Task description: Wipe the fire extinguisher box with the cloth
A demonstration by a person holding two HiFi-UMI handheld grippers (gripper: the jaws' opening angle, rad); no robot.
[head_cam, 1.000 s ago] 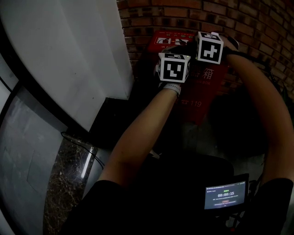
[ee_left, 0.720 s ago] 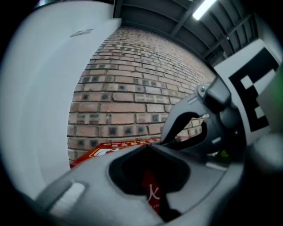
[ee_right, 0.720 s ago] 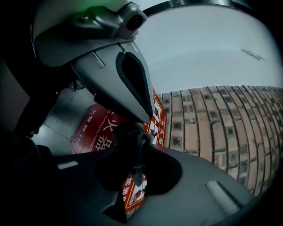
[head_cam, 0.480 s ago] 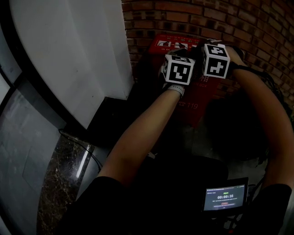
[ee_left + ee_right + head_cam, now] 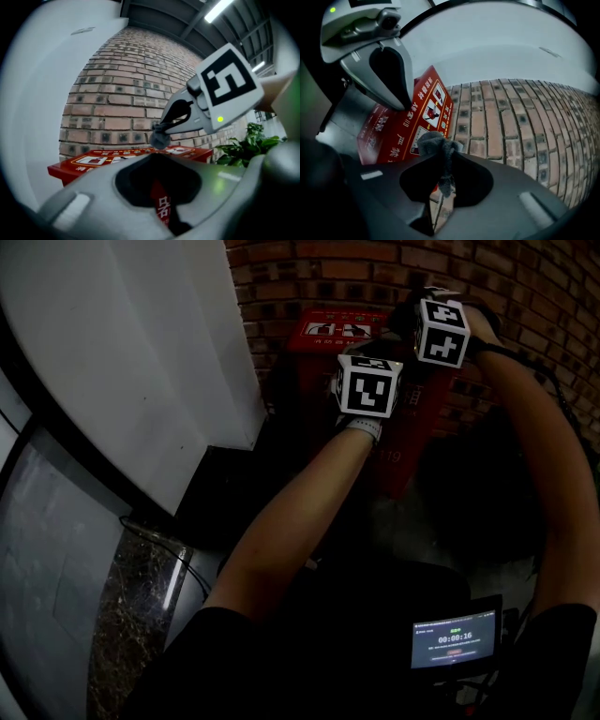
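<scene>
The left gripper (image 5: 154,158) is closed on nothing, held in front of the red fire extinguisher box (image 5: 323,329) by the brick wall (image 5: 525,287). The right gripper (image 5: 441,152) pinches the grey cloth (image 5: 433,140) over the box's top. The wiping step seems to be in hand, so next the cloth needs pressing down and dragging across the lid.

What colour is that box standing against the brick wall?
Red, with pale printing on its top. The box shows best in the left gripper view.

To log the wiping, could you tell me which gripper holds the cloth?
The right gripper: its jaws pinch the grey cloth, while the left gripper holds nothing.
</scene>
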